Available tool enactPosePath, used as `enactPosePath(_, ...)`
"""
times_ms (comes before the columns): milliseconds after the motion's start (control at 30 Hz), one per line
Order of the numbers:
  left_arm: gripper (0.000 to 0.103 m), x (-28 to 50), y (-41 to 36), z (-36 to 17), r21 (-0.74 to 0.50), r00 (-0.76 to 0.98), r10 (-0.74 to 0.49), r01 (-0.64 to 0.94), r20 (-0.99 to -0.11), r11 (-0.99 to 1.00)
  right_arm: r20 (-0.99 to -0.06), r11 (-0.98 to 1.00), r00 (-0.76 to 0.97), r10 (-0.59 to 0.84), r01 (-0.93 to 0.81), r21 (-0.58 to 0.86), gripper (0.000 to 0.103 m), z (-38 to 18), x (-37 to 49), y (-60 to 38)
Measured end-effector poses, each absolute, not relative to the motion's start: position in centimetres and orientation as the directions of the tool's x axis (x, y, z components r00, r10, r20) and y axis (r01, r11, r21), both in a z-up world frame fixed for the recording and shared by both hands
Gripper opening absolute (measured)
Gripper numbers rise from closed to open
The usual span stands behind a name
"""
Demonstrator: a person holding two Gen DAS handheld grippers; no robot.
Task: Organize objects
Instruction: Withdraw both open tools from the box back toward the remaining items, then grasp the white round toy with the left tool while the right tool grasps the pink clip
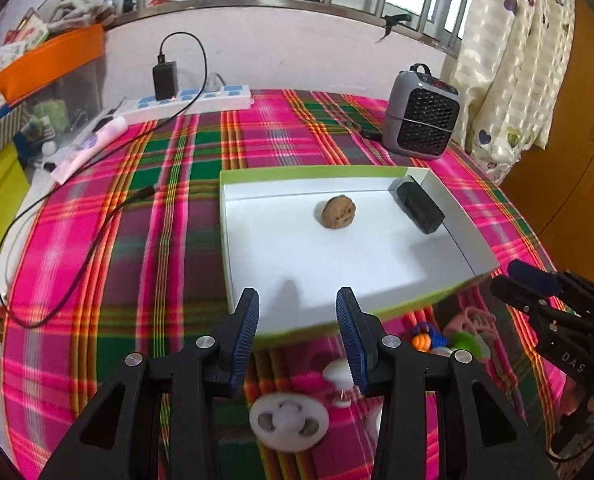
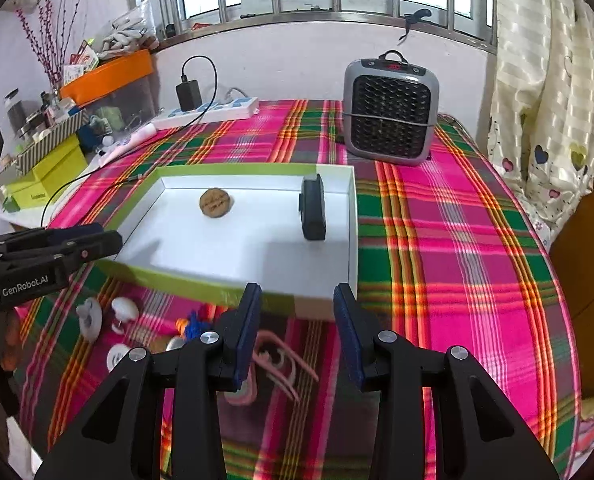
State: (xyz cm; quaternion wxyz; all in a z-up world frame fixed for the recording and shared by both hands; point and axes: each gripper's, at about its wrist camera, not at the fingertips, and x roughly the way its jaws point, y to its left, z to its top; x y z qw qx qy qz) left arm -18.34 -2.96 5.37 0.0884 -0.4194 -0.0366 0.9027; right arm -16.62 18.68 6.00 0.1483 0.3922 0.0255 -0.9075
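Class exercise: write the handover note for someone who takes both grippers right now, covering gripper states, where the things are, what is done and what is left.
Left gripper: open, empty, at the near edge of the box.
Right gripper: open, empty, over the pink hair clip on the cloth in front of the box.
In the box: a walnut near the middle and a black block by the right wall.
On the cloth in front of the box: a white disc, a white pushpin, a small orange and blue toy and the hair clip.
Done: two things boxed. Left: likely move the loose small things into the box.
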Motion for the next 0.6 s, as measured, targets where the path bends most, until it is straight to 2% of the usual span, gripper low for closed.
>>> enactPosePath(367, 0.039, -14.9, -4.7, 4.1, -0.173, -0.627, 0.212, -0.123, -0.749, -0.977, -0.726, -0.952, -0.635, -0.262, 0.293, 0.088, 0.039, 4.9, -14.9, 20.0)
enactPosePath(500, 0.045, -14.2, -5.2, 3.7, -0.191, -0.619, 0.223, -0.119, -0.753, -0.974, -0.724, -0.944, -0.626, -0.289, 0.314, 0.105, 0.039, 4.6, -14.4, 20.2)
enactPosePath(600, 0.046, -13.6, -5.4, 3.4, -0.206, -0.617, 0.237, -0.122, -0.751, -0.971, -0.730, -0.940, -0.618, -0.293, 0.326, 0.102, 0.039, 4.3, -14.2, 20.1)
